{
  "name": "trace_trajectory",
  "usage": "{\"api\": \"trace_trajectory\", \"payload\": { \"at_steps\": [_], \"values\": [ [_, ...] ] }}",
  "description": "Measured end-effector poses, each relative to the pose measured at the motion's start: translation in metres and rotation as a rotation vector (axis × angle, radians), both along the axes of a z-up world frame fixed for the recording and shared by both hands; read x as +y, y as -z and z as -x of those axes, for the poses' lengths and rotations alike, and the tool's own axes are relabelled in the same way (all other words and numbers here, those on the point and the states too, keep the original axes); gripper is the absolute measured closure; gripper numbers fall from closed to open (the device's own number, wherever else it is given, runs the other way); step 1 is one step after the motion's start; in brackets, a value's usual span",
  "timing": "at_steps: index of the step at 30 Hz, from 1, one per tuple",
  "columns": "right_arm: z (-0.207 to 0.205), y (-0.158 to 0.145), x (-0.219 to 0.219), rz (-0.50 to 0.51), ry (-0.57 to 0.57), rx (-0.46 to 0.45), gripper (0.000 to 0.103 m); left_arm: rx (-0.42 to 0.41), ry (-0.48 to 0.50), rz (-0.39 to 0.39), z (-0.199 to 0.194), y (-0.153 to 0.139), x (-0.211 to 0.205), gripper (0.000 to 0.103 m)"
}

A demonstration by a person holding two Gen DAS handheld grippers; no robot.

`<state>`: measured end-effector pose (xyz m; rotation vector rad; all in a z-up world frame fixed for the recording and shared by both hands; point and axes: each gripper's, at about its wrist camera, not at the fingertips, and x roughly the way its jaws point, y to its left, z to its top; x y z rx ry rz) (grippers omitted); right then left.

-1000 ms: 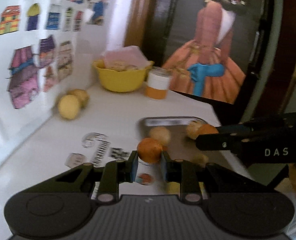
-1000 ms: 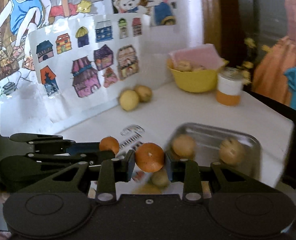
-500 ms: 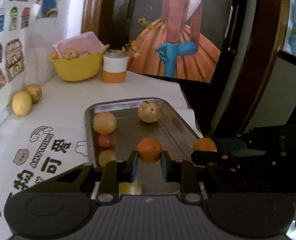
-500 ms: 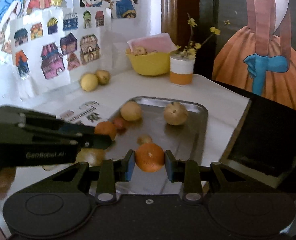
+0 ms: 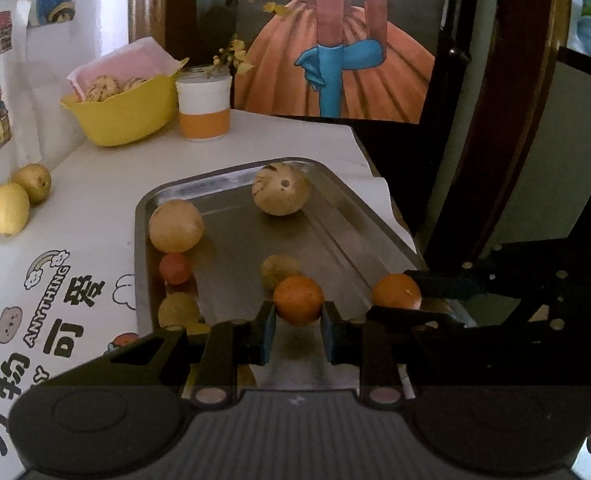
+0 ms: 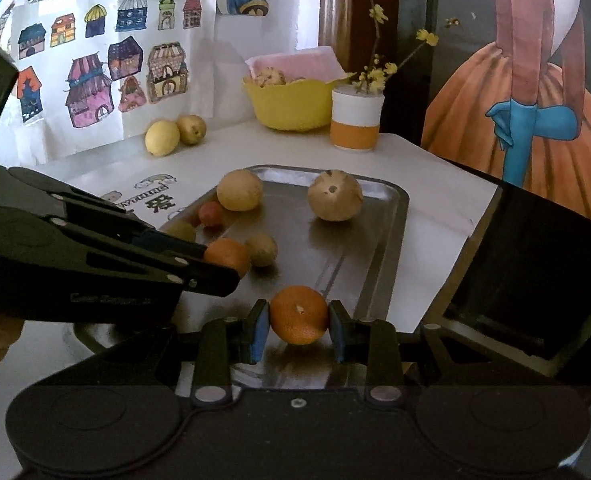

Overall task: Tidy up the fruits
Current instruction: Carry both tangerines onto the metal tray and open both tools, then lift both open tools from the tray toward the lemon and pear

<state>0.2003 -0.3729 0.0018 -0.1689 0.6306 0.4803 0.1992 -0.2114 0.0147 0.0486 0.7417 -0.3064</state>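
Orange fruit sits clamped in each tool: the left tool (image 5: 298, 322) grips one orange (image 5: 298, 306) over the near end of the metal tray (image 5: 359, 208), and the right tool (image 6: 298, 330) pinches a second orange (image 6: 299, 314) above the tray's near right edge. The tray, on the white worktop (image 5: 95, 184), also carries a striped melon (image 5: 281, 194) (hole facing up), a tan round fruit (image 5: 176, 225) and a small red fruit (image 5: 175, 267).
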Motion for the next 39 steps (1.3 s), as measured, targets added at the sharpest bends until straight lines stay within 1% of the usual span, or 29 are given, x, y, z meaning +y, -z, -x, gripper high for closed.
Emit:
{"api": "trace_trajectory", "payload": {
  "at_steps": [8, 10, 11, 13, 14, 15, 16, 17, 19, 22, 23, 25, 27, 29, 31, 33, 36, 39],
  "values": [
    [0.002, 0.004, -0.003, -0.001, 0.005, -0.009, 0.068, 0.006, 0.012, -0.029, 0.001, 0.001, -0.006, 0.076],
    [0.004, 0.003, -0.004, -0.009, 0.009, -0.013, 0.064, 0.007, 0.008, -0.032, 0.002, 0.000, -0.006, 0.076],
    [0.005, 0.002, -0.004, -0.012, 0.007, -0.015, 0.061, 0.005, 0.004, -0.033, 0.002, -0.001, -0.006, 0.075],
    [0.010, -0.002, -0.005, -0.012, 0.004, -0.026, 0.053, 0.000, -0.002, -0.032, 0.005, -0.003, -0.004, 0.068],
    [0.013, -0.004, -0.004, -0.007, 0.006, -0.036, 0.046, -0.003, -0.007, -0.029, 0.006, -0.005, -0.003, 0.065],
    [0.015, -0.007, -0.004, -0.001, 0.008, -0.044, 0.041, -0.011, -0.007, -0.023, 0.009, -0.007, -0.002, 0.057],
    [0.019, -0.010, -0.004, 0.004, 0.007, -0.054, 0.041, -0.018, -0.008, -0.019, 0.011, -0.009, -0.001, 0.051],
    [0.022, -0.013, -0.004, 0.007, 0.006, -0.061, 0.041, -0.026, -0.007, -0.013, 0.014, -0.012, 0.000, 0.050],
    [0.029, -0.019, -0.005, 0.014, 0.010, -0.070, 0.038, -0.042, -0.004, -0.007, 0.021, -0.017, 0.002, 0.044],
    [0.041, -0.029, -0.005, 0.025, 0.020, -0.090, 0.030, -0.061, -0.009, 0.010, 0.030, -0.026, 0.008, 0.036],
    [0.045, -0.032, -0.005, 0.028, 0.023, -0.096, 0.026, -0.066, -0.013, 0.022, 0.033, -0.030, 0.011, 0.034],
    [0.054, -0.038, -0.004, 0.037, 0.030, -0.107, 0.019, -0.075, -0.021, 0.040, 0.039, -0.037, 0.016, 0.022],
    [0.064, -0.042, -0.002, 0.053, 0.033, -0.125, 0.010, -0.093, -0.029, 0.043, 0.046, -0.043, 0.021, 0.016],
    [0.075, -0.047, 0.002, 0.073, 0.030, -0.142, 0.005, -0.119, -0.030, 0.032, 0.055, -0.050, 0.026, 0.012],
    [0.085, -0.051, 0.005, 0.082, 0.029, -0.143, 0.005, -0.141, -0.036, 0.020, 0.064, -0.054, 0.031, 0.004],
    [0.094, -0.054, 0.007, 0.082, 0.033, -0.140, 0.001, -0.154, -0.031, 0.018, 0.073, -0.058, 0.038, 0.004],
    [0.108, -0.059, 0.013, 0.086, 0.043, -0.118, 0.001, -0.136, -0.007, 0.018, 0.084, -0.061, 0.049, 0.002],
    [0.114, -0.061, 0.021, 0.091, 0.045, -0.034, 0.001, -0.111, 0.022, 0.005, 0.096, -0.060, 0.061, 0.001]
  ]
}}
